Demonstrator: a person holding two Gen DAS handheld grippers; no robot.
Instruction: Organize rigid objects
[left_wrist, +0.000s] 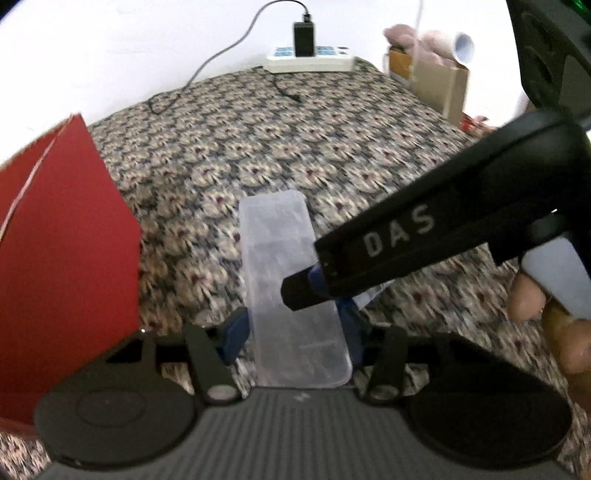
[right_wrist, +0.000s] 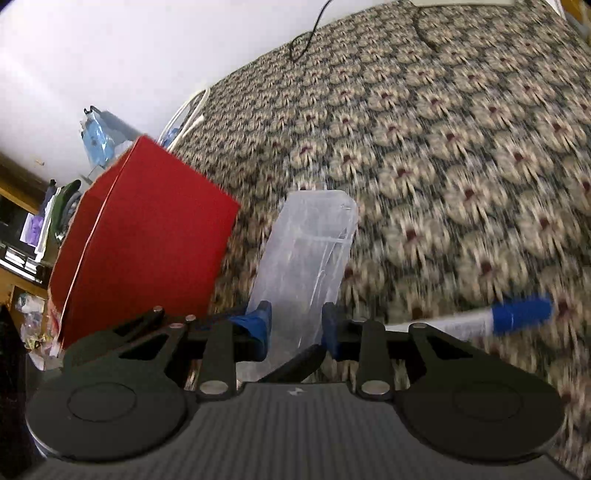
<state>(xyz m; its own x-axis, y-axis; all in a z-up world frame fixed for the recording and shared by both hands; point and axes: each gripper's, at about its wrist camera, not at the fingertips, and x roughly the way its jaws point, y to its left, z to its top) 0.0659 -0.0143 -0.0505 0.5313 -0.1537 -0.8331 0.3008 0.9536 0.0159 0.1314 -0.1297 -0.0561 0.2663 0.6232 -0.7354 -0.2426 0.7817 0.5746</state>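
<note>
A clear plastic case (left_wrist: 291, 280) lies lengthwise between the blue pads of my left gripper (left_wrist: 295, 332), which is shut on its near end. My right gripper (right_wrist: 295, 328) is shut on the same case (right_wrist: 310, 254) from the side; its black body (left_wrist: 424, 229) crosses the left wrist view from the right. The case is held above the patterned cloth. A red box (left_wrist: 62, 258) stands at the left, also in the right wrist view (right_wrist: 147, 243). A blue-capped marker (right_wrist: 491, 321) lies on the cloth at the right.
A white power strip (left_wrist: 310, 61) with a black adapter and cable sits at the far edge. A cardboard box (left_wrist: 439, 79) with soft things stands at the far right. Patterned cloth (right_wrist: 443, 147) covers the surface. Shelves with clutter (right_wrist: 33, 229) are at the left.
</note>
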